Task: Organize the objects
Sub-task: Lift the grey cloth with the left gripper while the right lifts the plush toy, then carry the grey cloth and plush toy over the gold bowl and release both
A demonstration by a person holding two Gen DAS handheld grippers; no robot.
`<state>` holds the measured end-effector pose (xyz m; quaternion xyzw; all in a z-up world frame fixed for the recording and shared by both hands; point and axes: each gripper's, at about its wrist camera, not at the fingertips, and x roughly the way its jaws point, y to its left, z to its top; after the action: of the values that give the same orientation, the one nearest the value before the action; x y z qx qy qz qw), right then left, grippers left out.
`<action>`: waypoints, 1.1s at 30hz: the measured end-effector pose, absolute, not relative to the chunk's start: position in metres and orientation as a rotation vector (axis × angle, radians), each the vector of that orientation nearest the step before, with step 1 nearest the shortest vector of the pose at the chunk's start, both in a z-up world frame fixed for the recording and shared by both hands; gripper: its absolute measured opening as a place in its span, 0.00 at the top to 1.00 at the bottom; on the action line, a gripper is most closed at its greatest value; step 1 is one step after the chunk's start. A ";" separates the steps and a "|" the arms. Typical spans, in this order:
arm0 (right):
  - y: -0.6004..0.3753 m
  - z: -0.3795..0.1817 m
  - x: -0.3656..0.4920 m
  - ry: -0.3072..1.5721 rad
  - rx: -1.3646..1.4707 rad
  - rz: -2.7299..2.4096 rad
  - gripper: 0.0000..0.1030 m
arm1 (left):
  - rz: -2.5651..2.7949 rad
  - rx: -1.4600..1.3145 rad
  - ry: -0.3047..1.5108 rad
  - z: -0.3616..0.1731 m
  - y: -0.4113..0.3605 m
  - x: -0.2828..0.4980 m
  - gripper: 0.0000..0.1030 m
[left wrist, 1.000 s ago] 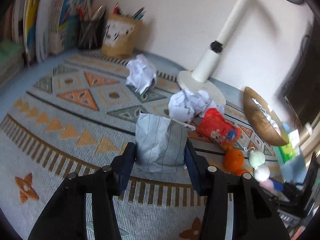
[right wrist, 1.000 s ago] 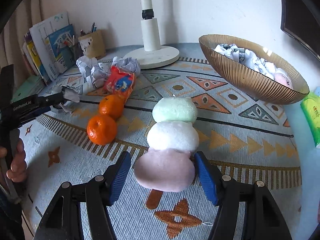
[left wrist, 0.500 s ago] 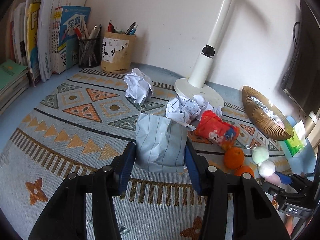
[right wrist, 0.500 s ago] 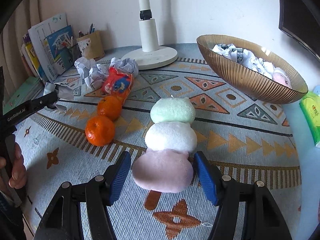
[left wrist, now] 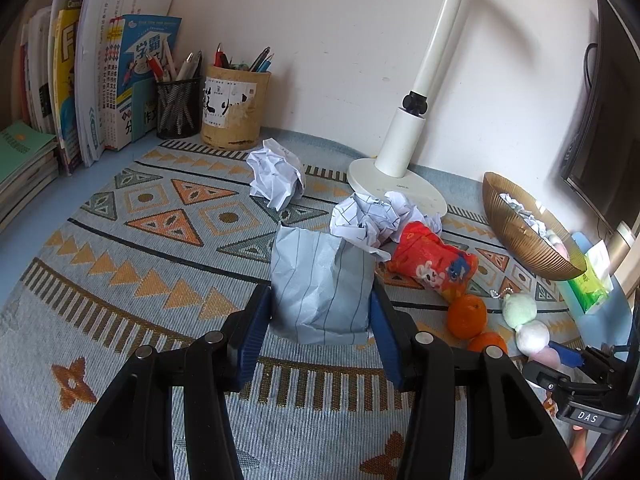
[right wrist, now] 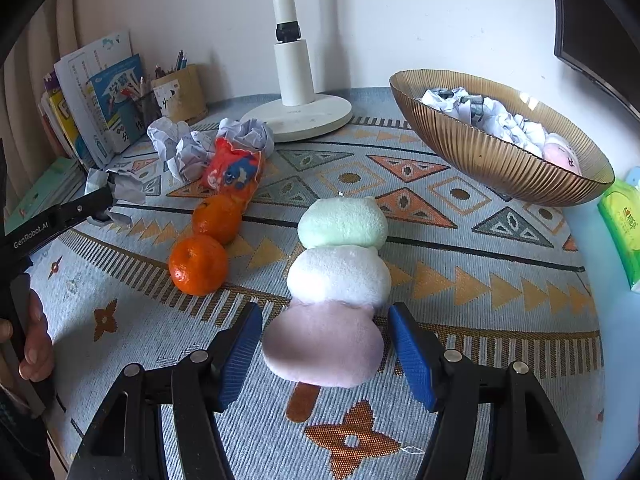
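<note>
Two claws were at work on the table's patterned mat. Our left claw (left wrist: pixel 320 320) was clamped on a crumpled sheet of lined paper (left wrist: pixel 320 286), both blue pads pressed against its sides, near the mat's middle. Our right claw (right wrist: pixel 326 356) stood apart around the pink end of a plush dango skewer (right wrist: pixel 340 276), small gaps showing on both sides, near the mat's front edge.

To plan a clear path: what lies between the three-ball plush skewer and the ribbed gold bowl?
Only bare patterned mat between plush skewer and gold bowl, as the right wrist view shows.
</note>
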<state>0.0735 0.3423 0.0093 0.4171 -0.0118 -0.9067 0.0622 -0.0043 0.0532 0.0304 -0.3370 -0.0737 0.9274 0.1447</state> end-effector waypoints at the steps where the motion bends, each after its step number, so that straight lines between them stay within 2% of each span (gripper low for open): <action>1: 0.342 0.009 0.073 -0.038 1.260 -2.739 0.38 | 2.670 -0.970 -0.213 0.030 0.053 -0.004 0.55; 4: 0.343 0.009 0.073 -0.036 1.260 -2.733 0.49 | 2.671 -0.970 -0.214 0.030 0.053 -0.004 0.55; 7: 0.340 0.010 0.074 -0.014 1.253 -2.743 0.51 | 2.669 -0.969 -0.215 0.031 0.053 -0.005 0.55; 25: 0.339 0.023 0.085 0.006 1.139 -2.782 0.53 | 2.671 -0.982 -0.186 0.030 0.057 -0.004 0.55; 28: 0.346 0.029 0.090 -0.063 1.102 -2.769 0.53 | 2.645 -1.002 -0.192 0.033 0.061 0.000 0.55; 30: 0.359 0.040 0.097 -0.178 1.058 -2.744 0.53 | 2.634 -0.988 -0.209 0.041 0.062 0.007 0.55; 33: 0.383 0.069 0.112 -0.317 0.938 -2.741 0.53 | 2.616 -0.903 -0.192 0.076 0.078 0.020 0.55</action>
<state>0.1118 0.3833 0.0691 0.3196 -0.1079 -0.9345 0.1134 0.0196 0.0778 0.0759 -0.3200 -0.0682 0.9271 0.1829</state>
